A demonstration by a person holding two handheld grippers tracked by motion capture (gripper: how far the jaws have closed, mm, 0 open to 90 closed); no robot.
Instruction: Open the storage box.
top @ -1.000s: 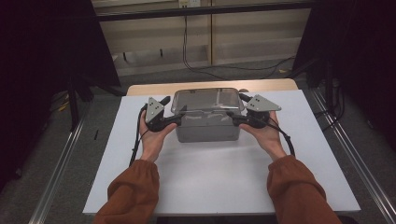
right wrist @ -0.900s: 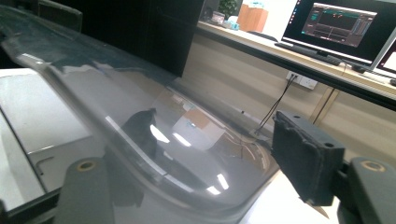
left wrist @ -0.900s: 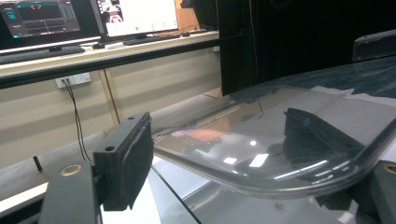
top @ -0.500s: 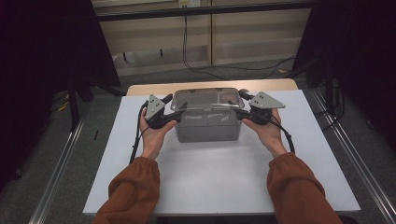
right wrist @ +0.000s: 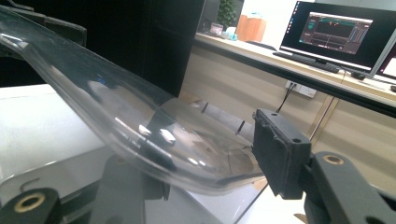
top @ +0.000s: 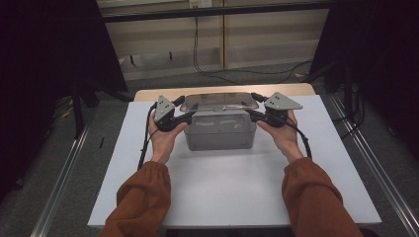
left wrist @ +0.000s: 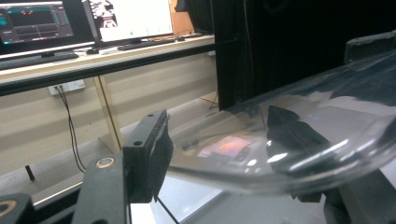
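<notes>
A grey plastic box (top: 221, 133) stands at the far middle of the white table (top: 222, 192), with a clear lid (top: 220, 101) on top. My left gripper (top: 184, 109) holds the lid's left end and my right gripper (top: 255, 106) its right end. Both pairs of jaws have just been closing with the lid's rim between them. In the left gripper view the lid (left wrist: 280, 116) curves between the jaws of my left gripper (left wrist: 222, 140), one pad (left wrist: 154, 149) against its edge. In the right gripper view the lid (right wrist: 116, 116) sits between the jaws of my right gripper (right wrist: 205, 163).
The person's hands and rust-coloured sleeves (top: 143, 202) reach in from the near edge. A wooden tabletop edge (top: 148, 94) shows behind the white one. Metal rails (top: 64, 173) run along the floor on both sides. A desk with monitors (right wrist: 341, 32) stands beyond.
Both grippers' jaws have narrowed onto the ends of the clear lid. The hands and the box stay where they were.
</notes>
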